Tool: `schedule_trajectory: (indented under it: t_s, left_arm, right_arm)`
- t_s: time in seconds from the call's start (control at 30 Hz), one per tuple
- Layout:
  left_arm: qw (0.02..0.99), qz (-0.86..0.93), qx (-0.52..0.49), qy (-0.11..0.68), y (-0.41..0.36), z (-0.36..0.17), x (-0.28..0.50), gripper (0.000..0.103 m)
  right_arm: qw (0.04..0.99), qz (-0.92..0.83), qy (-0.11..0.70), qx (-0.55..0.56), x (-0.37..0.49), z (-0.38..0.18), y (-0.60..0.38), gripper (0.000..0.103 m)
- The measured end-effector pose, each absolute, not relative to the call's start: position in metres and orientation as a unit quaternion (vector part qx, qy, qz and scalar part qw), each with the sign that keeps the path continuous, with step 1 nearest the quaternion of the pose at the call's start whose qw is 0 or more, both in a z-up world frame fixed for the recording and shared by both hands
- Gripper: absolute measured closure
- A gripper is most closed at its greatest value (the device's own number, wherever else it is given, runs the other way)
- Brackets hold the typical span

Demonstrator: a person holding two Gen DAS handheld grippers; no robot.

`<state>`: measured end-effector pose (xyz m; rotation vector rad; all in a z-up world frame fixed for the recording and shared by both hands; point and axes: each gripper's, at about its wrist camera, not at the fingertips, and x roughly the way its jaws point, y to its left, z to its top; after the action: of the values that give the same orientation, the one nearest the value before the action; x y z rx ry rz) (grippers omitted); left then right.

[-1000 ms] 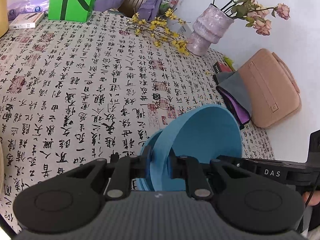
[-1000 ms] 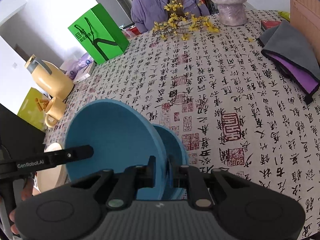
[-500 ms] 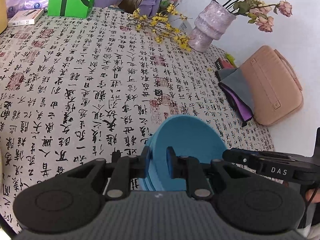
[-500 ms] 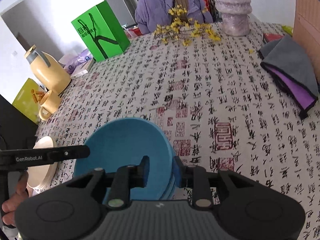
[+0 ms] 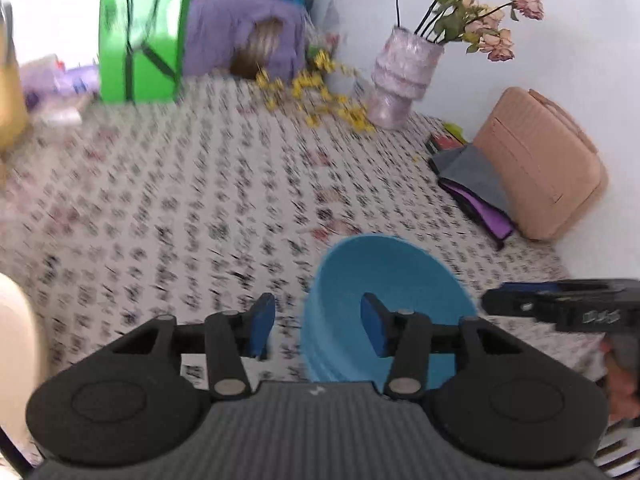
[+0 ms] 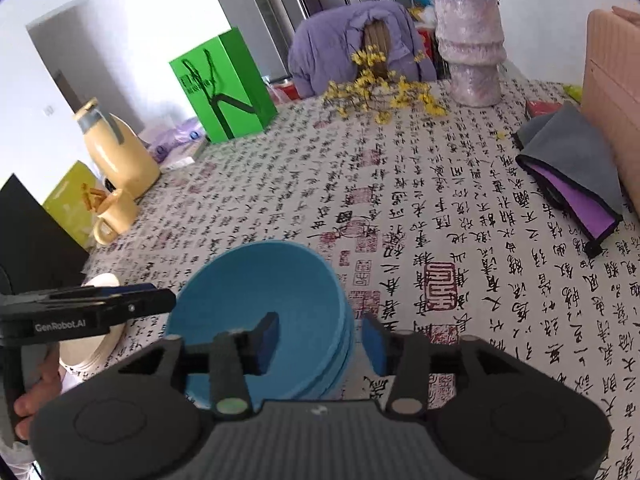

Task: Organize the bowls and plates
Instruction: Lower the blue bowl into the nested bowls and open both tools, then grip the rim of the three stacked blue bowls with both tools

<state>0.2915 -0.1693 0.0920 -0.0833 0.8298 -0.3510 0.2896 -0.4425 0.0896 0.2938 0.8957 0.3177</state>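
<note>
While both views sit low over it, the stack of blue bowls (image 6: 276,300) rests on the tablecloth (image 6: 440,208) near its near edge, nested, rims up, top bowl empty. In the left wrist view the same stack (image 5: 384,280) shows with heavy motion blur around it.

Left gripper (image 5: 318,328): jaws spread wide, holding nothing; the left blue pad is over bare cloth, the right pad sits in front of the bowl wall. Contact can't be judged.

Right gripper (image 6: 318,340): released too, jaws apart, one pad in front of the bowl interior, the other over the cloth just right of the stack. Nothing between them is clamped.

Each gripper shows in the other's view, one at either side of the stack: left one (image 6: 160,304), right one (image 5: 492,300).

A stack of cream plates (image 6: 100,332) sits just left of the bowls, near the cloth's left edge, partly hidden behind the left gripper.

Further out: yellow jug (image 6: 116,152) and yellow mug (image 6: 114,216) along the left edge, green paper bag (image 6: 224,88) at the far left, yellow flower sprigs (image 6: 380,96) and lilac vase (image 6: 470,48) along the far edge, grey-purple cloth (image 6: 568,168) and pink case (image 5: 540,160) at the right edge.
</note>
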Motion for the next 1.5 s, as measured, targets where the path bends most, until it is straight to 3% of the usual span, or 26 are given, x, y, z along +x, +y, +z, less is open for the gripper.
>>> schedule_trajectory:
  t_s: [0.03,0.17,0.23,0.37,0.53,0.83,1.2,1.5]
  left_arm:
    - [0.907,-0.166,-0.028,0.387,-0.168,0.091,0.282,0.049]
    - [0.935,-0.152,0.013,0.319,-0.166,0.084,0.239,0.034]
    - [0.948,-0.141,0.016,0.286,-0.163,0.078,0.217,0.024]
    - [0.964,-0.096,0.005,0.248,-0.155,0.059,0.184,0.020]
    - [0.972,-0.069,-0.010,0.223,-0.139,0.032,0.139,0.006]
    - [0.971,-0.040,0.001,0.234,-0.133,0.009,0.100,0.005]
    - [0.964,-0.056,-0.006,0.258,-0.143,0.010,0.124,0.005]
    - [0.913,-0.201,-0.138,0.328,-0.152,0.043,0.229,0.003]
  right_arm:
    - [0.883,0.151,0.420,0.146,0.282,0.089,-0.442,0.044]
    - [0.912,0.158,0.363,0.110,0.242,0.087,-0.431,0.043]
    - [0.929,0.160,0.322,0.094,0.217,0.085,-0.425,0.031]
    - [0.955,0.152,0.247,0.068,0.173,0.071,-0.411,0.024]
    - [0.973,0.116,0.188,0.069,0.130,0.030,-0.394,0.017]
    - [0.956,0.095,0.256,0.104,0.106,-0.035,-0.373,0.011]
    - [0.965,0.076,0.221,0.122,0.116,-0.020,-0.398,0.009]
    - [0.927,0.098,0.232,0.277,0.189,0.018,-0.446,0.010]
